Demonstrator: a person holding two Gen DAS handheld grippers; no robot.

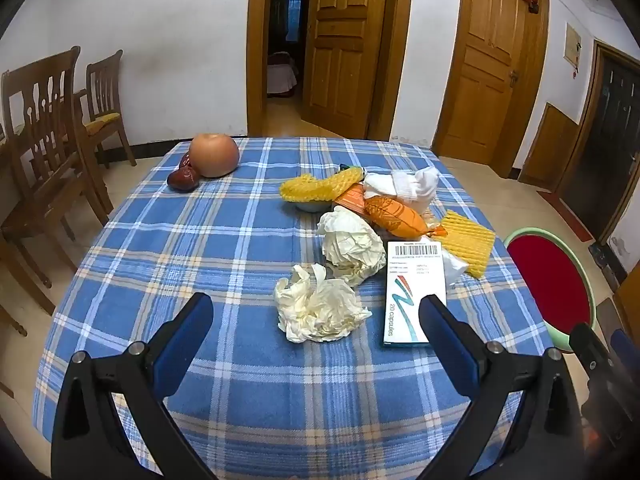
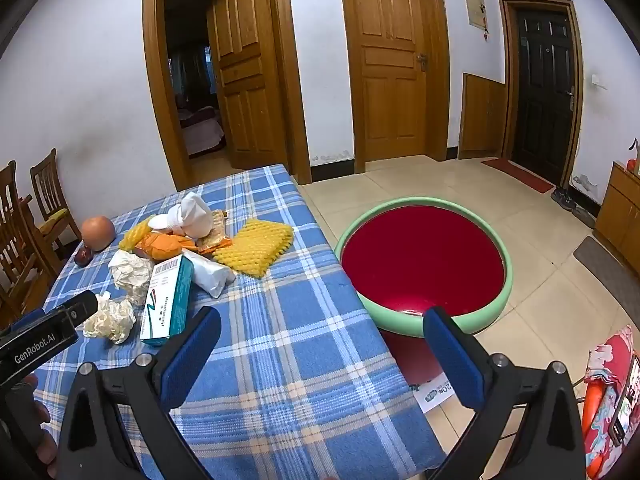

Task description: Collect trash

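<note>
On the blue plaid tablecloth (image 1: 224,240), trash sits clustered toward the right edge, apple (image 1: 214,155) and a dark red fruit (image 1: 183,179) apart at the far left corner. Beside the table, on the floor: green basin (image 2: 505,280) with red interior, upright, rim just off the cloth's edge. Yellow foam net (image 2: 254,246) lies flat nearest that edge. Capsule box (image 1: 414,292) lies flat, long axis running away from the left camera, barcode end far. Two crumpled tissues: one (image 1: 320,310) nearest, one (image 1: 352,246) behind it, touching the box's side. Orange wrapper (image 1: 394,216) and white sock (image 1: 416,186) pile farther back.

Left gripper (image 1: 316,332): jaws spread wide, nothing between pads, hovering short of the near tissue. Right gripper (image 2: 322,344): jaws likewise wide apart, empty, straddling the table edge, basin ahead.
</note>
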